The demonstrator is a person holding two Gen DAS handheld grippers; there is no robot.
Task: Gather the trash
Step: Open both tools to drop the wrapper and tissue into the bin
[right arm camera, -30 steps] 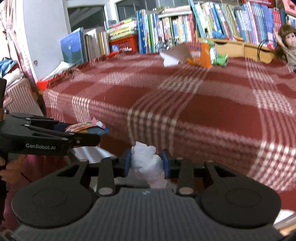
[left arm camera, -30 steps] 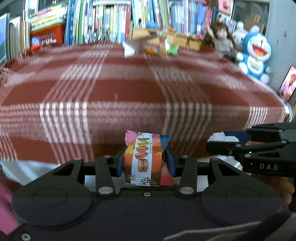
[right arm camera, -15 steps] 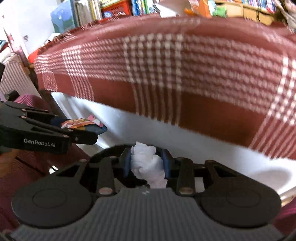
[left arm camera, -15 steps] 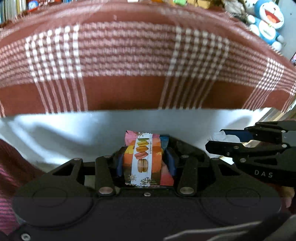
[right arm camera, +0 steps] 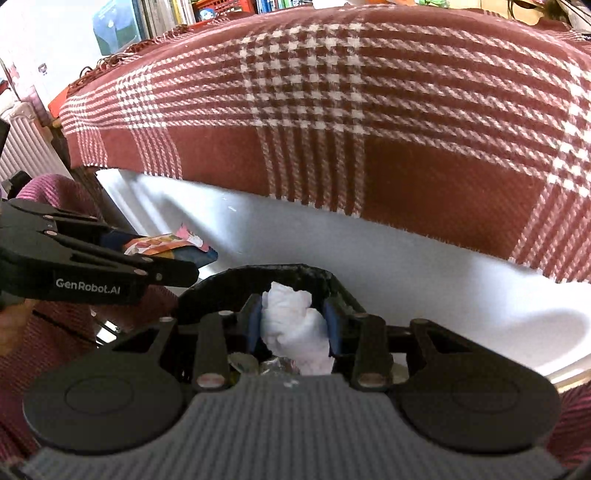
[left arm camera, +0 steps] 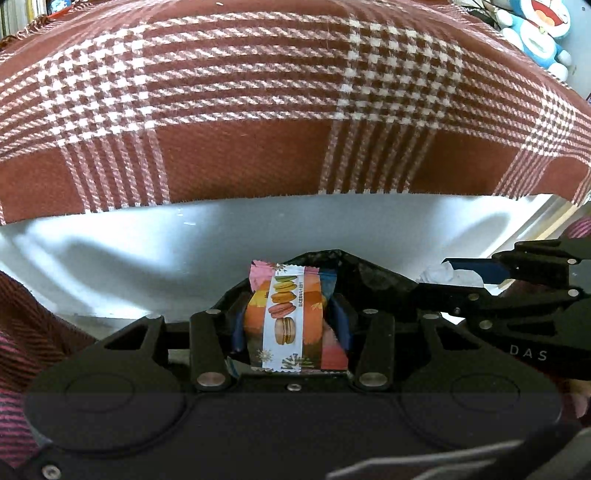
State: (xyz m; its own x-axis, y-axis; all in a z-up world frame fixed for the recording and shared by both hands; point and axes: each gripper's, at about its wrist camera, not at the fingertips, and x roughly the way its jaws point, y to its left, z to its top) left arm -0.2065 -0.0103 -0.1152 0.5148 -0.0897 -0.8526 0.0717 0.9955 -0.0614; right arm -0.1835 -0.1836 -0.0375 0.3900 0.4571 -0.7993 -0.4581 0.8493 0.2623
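The left gripper (left arm camera: 291, 321) has its jaws closed on a glossy wrapper (left arm camera: 290, 317) printed with macarons, crimped along its top edge and standing upright between the blue pads. The right gripper (right arm camera: 293, 325) has its jaws closed on a crumpled white tissue (right arm camera: 291, 325), soft and lumpy, though those jaws have just been easing apart a little with the tissue between them. Both hang low in the frame, over the wrinkled black rim of a bin bag (right arm camera: 258, 277) that sits just behind the pads; in the right wrist view bits of foil and paper lie inside it, under the tissue. Above the bag, across the middle of the frame, runs a smooth white panel (left arm camera: 147, 251), bare and faintly shadowed. The woven red-and-white plaid cloth (left arm camera: 258, 110) fills the upper half and ends in a straight, slightly frayed hem over that panel. The grippers are side by side and near each other, each showing at the other's frame edge. Pink striped sleeves (right arm camera: 44, 339) close in the lower corners. Books (right arm camera: 155, 14) line the upper left of the right wrist view.
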